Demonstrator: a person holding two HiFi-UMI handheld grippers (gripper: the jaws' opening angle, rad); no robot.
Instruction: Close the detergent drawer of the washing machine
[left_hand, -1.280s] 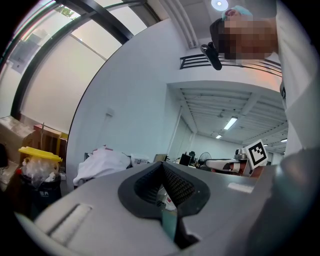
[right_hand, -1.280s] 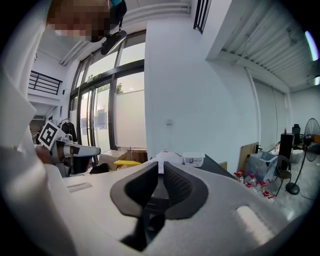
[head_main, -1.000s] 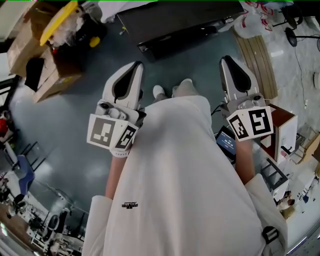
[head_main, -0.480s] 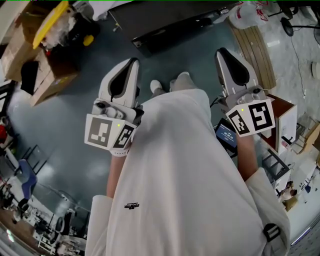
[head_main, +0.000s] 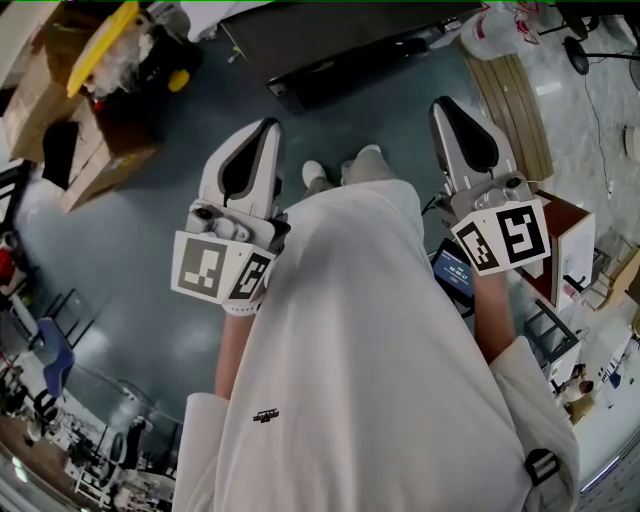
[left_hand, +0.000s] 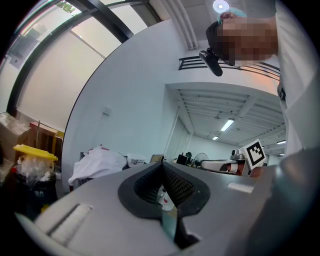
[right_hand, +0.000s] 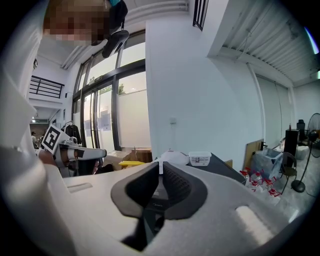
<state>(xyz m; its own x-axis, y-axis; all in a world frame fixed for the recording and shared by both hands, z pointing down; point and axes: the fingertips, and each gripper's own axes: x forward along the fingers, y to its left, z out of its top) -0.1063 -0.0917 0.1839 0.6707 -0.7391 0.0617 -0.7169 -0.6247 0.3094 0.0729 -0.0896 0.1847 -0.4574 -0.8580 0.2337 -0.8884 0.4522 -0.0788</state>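
In the head view, a dark grey machine (head_main: 340, 45) that may be the washing machine stands on the floor ahead of the person; no drawer can be made out on it. My left gripper (head_main: 267, 125) is held at waist height to the left of the white shirt, with its jaws shut and empty. My right gripper (head_main: 443, 103) is held level with it on the right, also shut on nothing. In the left gripper view the gripper (left_hand: 161, 164) points across the room, tips touching. The right gripper view shows that gripper (right_hand: 160, 163) aimed at the dark machine (right_hand: 220, 167), far off.
Cardboard boxes (head_main: 95, 150) and a yellow-lidded bin (head_main: 105, 45) stand at the back left. A wooden board (head_main: 515, 110) leans at the right, with a brown-and-white cabinet (head_main: 565, 255) beside the right arm. White cloth (left_hand: 97, 165) lies on the machine's top.
Both grippers have risen a little in the head view over the past second; they have barely moved since half a second ago. Both jaws stay shut.
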